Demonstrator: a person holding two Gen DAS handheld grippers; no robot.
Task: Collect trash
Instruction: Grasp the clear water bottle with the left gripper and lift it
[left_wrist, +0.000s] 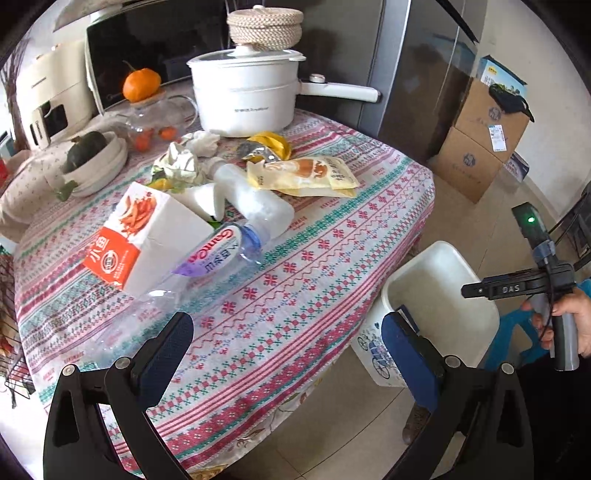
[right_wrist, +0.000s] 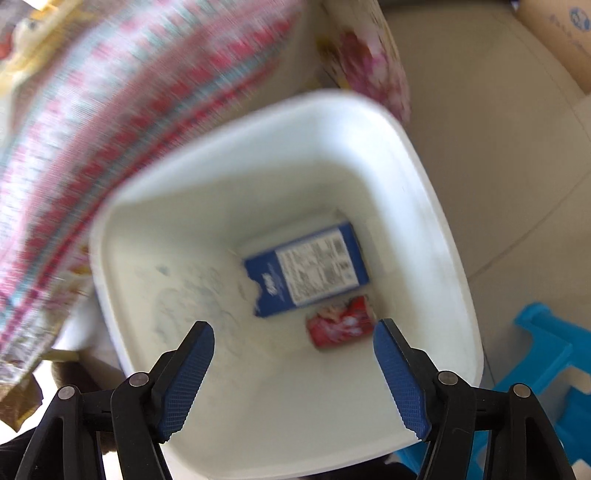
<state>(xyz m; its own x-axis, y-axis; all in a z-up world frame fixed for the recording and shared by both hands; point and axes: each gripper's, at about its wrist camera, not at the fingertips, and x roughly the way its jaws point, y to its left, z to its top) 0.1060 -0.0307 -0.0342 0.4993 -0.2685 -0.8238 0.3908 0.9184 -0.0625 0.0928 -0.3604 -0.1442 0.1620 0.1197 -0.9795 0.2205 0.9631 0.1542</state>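
Trash lies on the patterned tablecloth (left_wrist: 280, 295): an orange-and-white carton (left_wrist: 144, 236), a clear plastic bottle (left_wrist: 207, 258), a second clear bottle (left_wrist: 251, 195), a yellow snack pouch (left_wrist: 306, 177), a yellow foil wrapper (left_wrist: 266, 147) and crumpled paper (left_wrist: 188, 155). The white bin (left_wrist: 436, 306) stands on the floor at the table's right edge. My left gripper (left_wrist: 288, 343) is open and empty above the table's near edge. My right gripper (right_wrist: 293, 354) is open and empty over the bin (right_wrist: 424, 206), which holds a blue carton (right_wrist: 310, 269) and a red wrapper (right_wrist: 340, 321).
At the table's back stand a white pot (left_wrist: 247, 96), a woven basket (left_wrist: 264, 27), a glass teapot (left_wrist: 155, 118) topped by an orange (left_wrist: 142, 85), and a bowl with a squash (left_wrist: 92, 158). Cardboard boxes (left_wrist: 480, 144) sit on the floor. A blue stool (right_wrist: 543, 362) is beside the bin.
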